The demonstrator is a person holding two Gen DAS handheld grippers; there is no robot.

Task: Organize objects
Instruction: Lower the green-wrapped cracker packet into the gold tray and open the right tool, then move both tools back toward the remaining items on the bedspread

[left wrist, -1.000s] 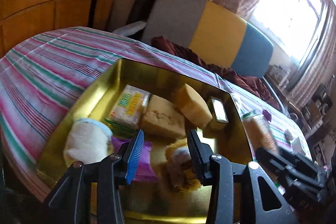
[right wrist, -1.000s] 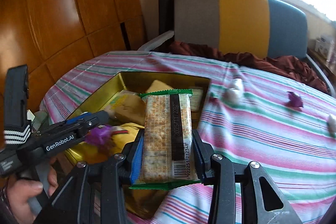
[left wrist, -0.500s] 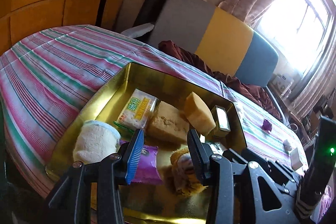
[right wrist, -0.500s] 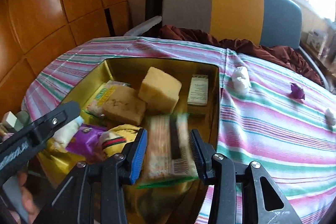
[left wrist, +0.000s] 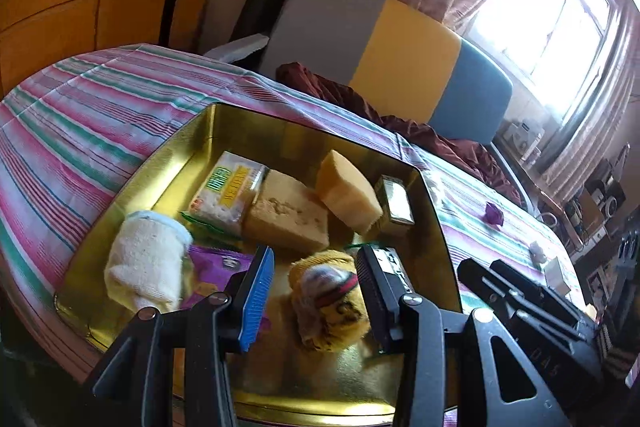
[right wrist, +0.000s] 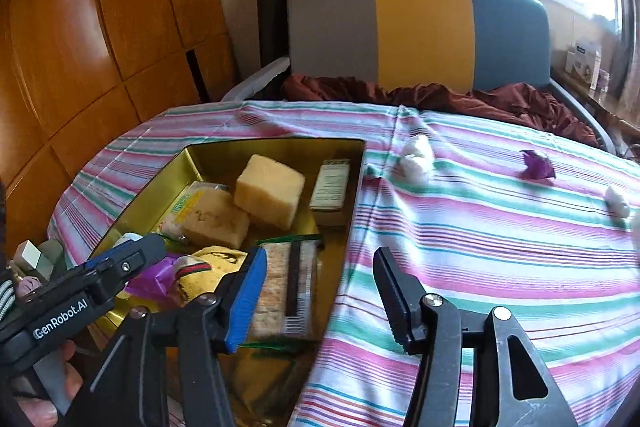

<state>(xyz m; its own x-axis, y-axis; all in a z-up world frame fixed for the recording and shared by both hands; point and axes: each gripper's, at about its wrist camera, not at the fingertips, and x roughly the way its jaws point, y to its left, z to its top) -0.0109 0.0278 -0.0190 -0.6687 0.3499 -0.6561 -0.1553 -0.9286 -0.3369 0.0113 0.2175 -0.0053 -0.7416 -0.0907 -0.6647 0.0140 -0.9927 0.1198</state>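
A gold tin tray (left wrist: 176, 171) (right wrist: 192, 155) on the striped tablecloth holds two yellow sponges (right wrist: 269, 190), a cracker packet (right wrist: 290, 291), a small box (right wrist: 331, 185), a purple wrapper, a white rolled cloth (left wrist: 144, 263) and a yellow rolled cloth (left wrist: 328, 301). My right gripper (right wrist: 320, 295) is open and empty, just above the cracker packet lying at the tray's near right corner. My left gripper (left wrist: 316, 291) is open over the tray's near side, with the yellow rolled cloth between its fingers below.
Loose on the cloth to the right of the tray lie a white cotton ball (right wrist: 417, 155), a purple crumpled wrapper (right wrist: 538, 165) and another white ball (right wrist: 617, 201). A grey, yellow and blue chair (right wrist: 420, 31) with a dark red cloth stands behind the table.
My right gripper carried the cracker packet over the tray, opened and let it go; the packet now lies in the tray. My left gripper stayed open over the tray.
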